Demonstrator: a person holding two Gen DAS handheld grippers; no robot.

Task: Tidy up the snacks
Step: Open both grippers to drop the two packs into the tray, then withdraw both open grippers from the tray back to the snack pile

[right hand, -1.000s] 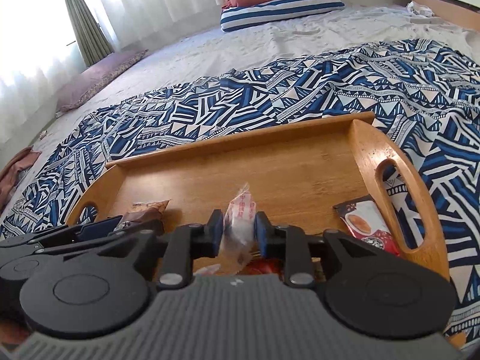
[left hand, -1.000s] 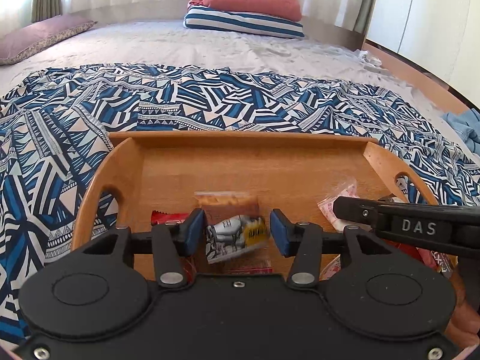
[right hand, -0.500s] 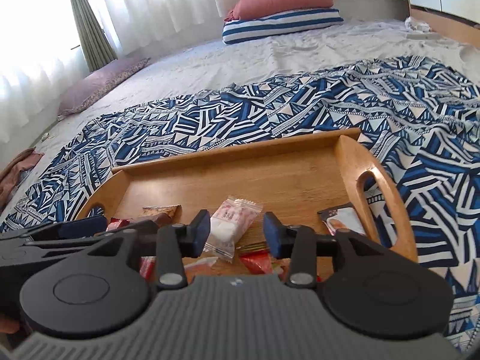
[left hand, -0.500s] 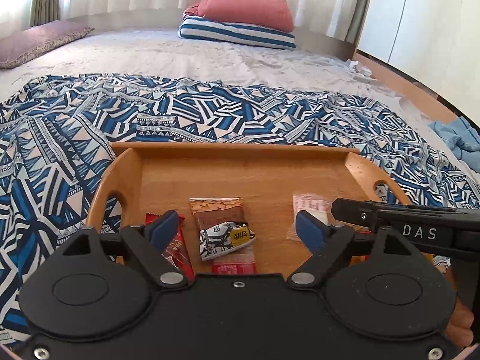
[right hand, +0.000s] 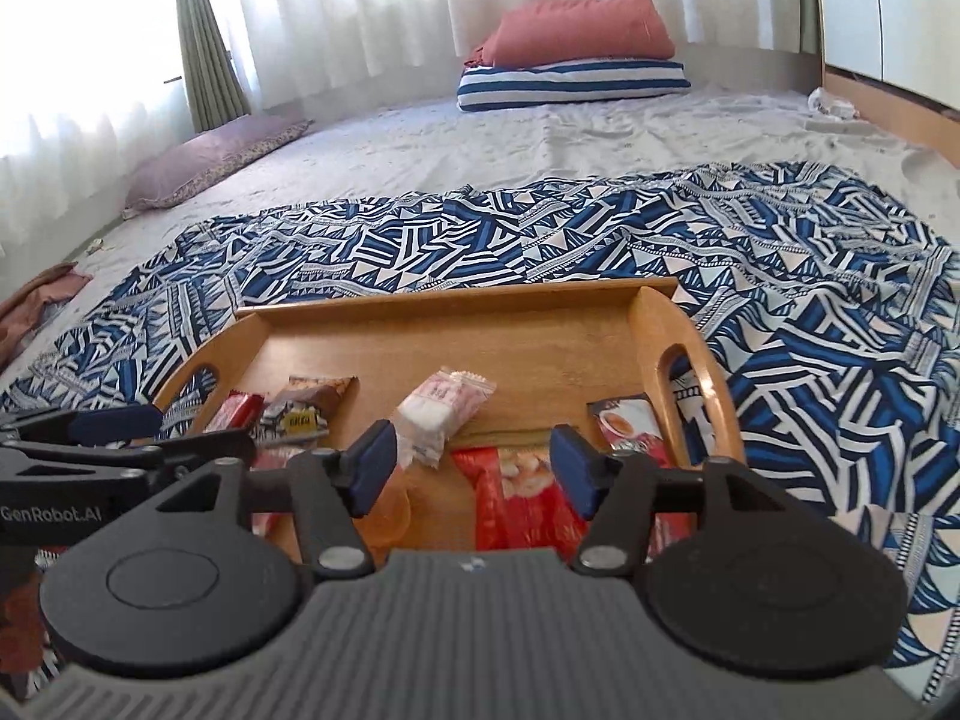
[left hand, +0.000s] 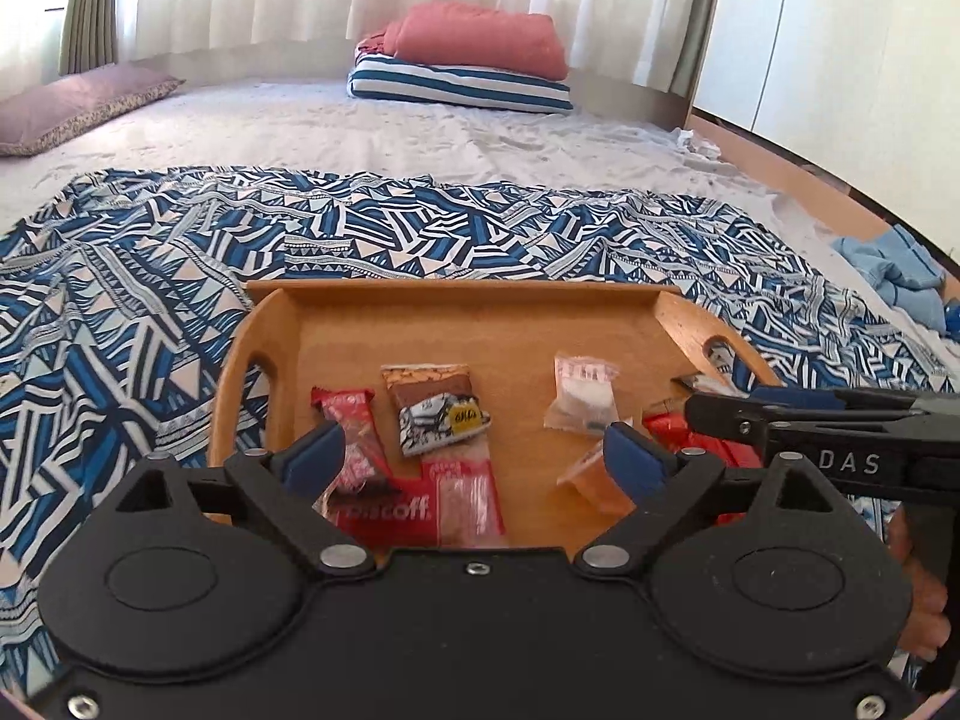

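Note:
A wooden tray (left hand: 456, 312) (right hand: 456, 306) lies on the patterned blanket with several snacks in it. In the left wrist view I see a brown and black-white bar (left hand: 435, 408), a red bar (left hand: 351, 432), a red Biscoff pack (left hand: 390, 510), a clear pink-white candy pack (left hand: 582, 393) and an orange jelly cup (left hand: 594, 480). My left gripper (left hand: 474, 456) is open and empty above the tray's near edge. My right gripper (right hand: 474, 465) is open and empty, above a red snack pack (right hand: 522, 498), just short of the candy pack (right hand: 441, 414). A coffee sachet (right hand: 624, 423) lies by the tray's right handle.
The blue patterned blanket (left hand: 480, 240) covers the bed around the tray. A striped pillow with a red one on top (left hand: 462, 69) lies at the far end, a purple pillow (left hand: 72, 108) at far left. Blue cloth (left hand: 900, 276) lies at the right.
Both grippers opened and let go: the left released the brown bar, the right the candy pack. Both pulled back and up from the tray, and the snacks now lie in it.

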